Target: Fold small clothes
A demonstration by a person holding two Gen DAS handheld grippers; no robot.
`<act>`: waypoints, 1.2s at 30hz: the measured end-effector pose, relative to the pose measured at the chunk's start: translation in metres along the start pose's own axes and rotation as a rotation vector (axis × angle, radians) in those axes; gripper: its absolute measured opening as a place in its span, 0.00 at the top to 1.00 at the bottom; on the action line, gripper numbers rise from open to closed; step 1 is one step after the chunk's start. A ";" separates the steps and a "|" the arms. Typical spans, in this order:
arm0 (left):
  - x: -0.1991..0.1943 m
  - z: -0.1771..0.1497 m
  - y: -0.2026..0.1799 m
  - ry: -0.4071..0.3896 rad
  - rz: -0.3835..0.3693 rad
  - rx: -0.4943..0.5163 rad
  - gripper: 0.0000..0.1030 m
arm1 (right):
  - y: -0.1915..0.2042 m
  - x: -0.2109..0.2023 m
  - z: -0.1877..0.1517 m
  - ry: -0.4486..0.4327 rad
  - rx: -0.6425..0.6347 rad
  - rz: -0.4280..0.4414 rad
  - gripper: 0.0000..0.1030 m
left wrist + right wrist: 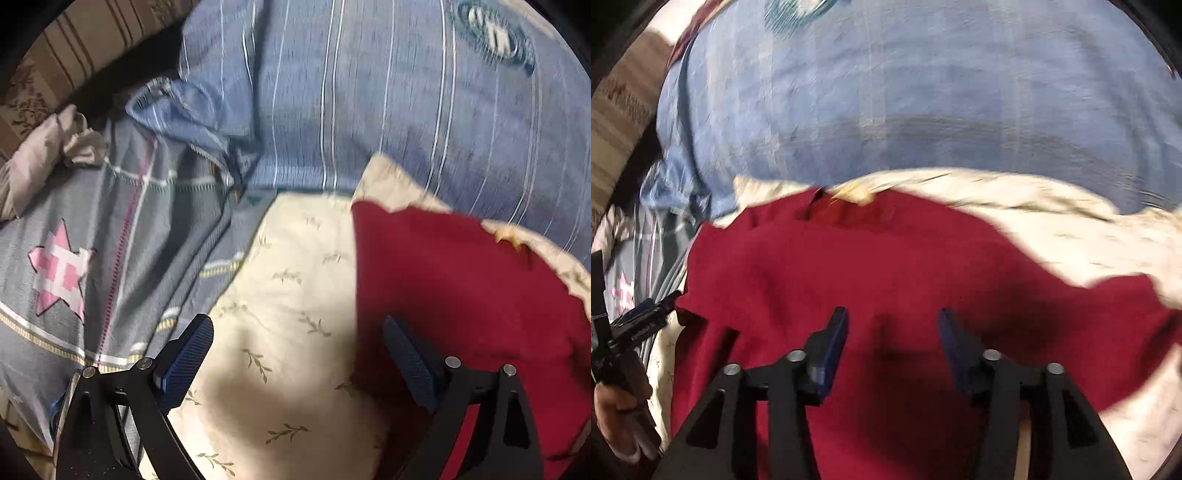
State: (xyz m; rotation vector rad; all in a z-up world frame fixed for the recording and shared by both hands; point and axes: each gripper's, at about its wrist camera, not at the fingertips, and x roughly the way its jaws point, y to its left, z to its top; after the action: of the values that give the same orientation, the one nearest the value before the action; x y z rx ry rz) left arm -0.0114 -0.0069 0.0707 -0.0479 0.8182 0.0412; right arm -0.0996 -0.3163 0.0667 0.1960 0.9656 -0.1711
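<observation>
On the far left of the bed lies a grey quilt [92, 236] with a pink star [61, 271], a crumpled beige cloth [48, 147] at its top edge. Next to it runs a cream sheet [280, 295] printed with sprigs, and behind both a blue striped cover [369, 92] fills the back.

The left tongs [297, 354] hang released, fingers wide apart, over the bare cream sheet; nothing is between them. Their right finger sits at the left edge of the red garment [461, 295], though whether it touches the cloth I cannot tell.

The red garment lies spread on the cream sheet, its far edge near the blue cover. In the right wrist view it fills the middle, with a small yellowish patch [853, 197] at its far edge, perhaps a label at the neck; blur hides the detail.

The right tongs [894, 332] are also released, hovering above the garment's middle and gripping nothing.

Risks, as I judge them: closing here in the middle would bunch the cloth instead of lifting an edge. A low pinch could catch the cream sheet with it. If the two tongs seize uneven points, the fold will come out skewed.
</observation>
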 end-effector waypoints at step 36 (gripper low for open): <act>-0.024 -0.006 0.010 -0.049 -0.058 -0.052 0.09 | -0.111 -0.136 0.051 -0.312 0.233 -0.054 0.93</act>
State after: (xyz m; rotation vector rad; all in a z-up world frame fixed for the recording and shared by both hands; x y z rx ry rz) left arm -0.0331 0.0022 0.0838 -0.1188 0.7665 0.0089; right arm -0.1606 -0.4279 0.1974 0.3467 0.6392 -0.3534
